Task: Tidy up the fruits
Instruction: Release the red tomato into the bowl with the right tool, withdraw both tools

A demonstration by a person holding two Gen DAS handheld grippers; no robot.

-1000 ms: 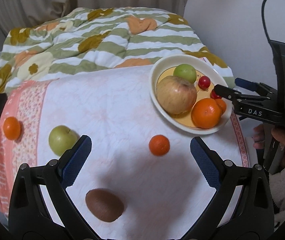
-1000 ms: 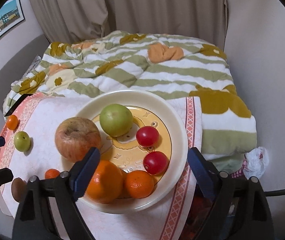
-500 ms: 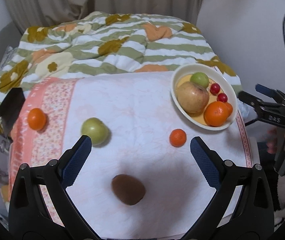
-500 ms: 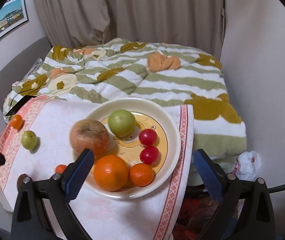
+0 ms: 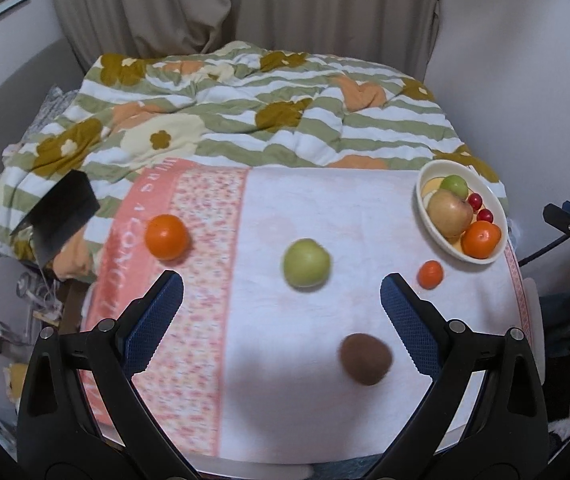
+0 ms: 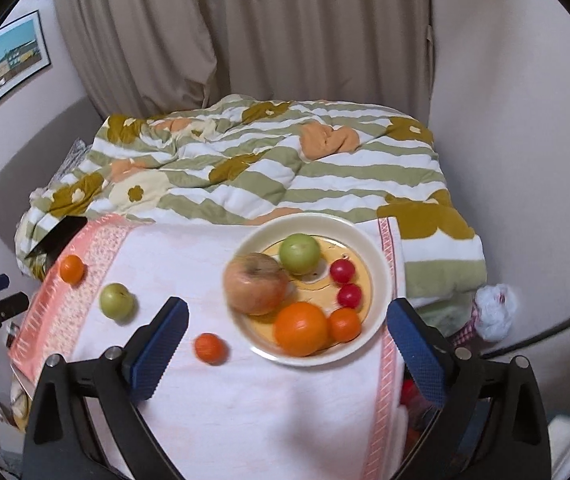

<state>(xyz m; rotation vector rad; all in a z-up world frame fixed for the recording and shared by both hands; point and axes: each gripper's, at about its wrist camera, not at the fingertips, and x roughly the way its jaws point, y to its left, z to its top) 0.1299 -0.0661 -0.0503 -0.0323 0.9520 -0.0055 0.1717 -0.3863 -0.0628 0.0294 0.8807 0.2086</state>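
Observation:
A cream bowl [image 6: 381, 268] at the table's right holds a big reddish apple [image 6: 256, 288], a green apple [image 6: 300, 253], two oranges and two red cherry tomatoes. It also shows in the left wrist view [image 5: 497, 212]. Loose on the cloth lie a green apple [image 5: 307, 263], a large orange [image 5: 166, 237], a small orange [image 5: 430, 274] and a brown kiwi [image 5: 365, 358]. My left gripper [image 5: 281, 308] is open and empty above the near edge. My right gripper [image 6: 285, 340] is open and empty, held back above the bowl's near side.
A white and pink cloth [image 5: 293, 400] covers the table. A striped flowered duvet [image 5: 245, 112] lies on the bed behind. A black object [image 5: 61, 212] sits at the table's far left corner. Curtains and walls close the back.
Both grippers have pulled back and up from the table, so the bowl and fruits look smaller. The left view has swung left. No fruit has moved.

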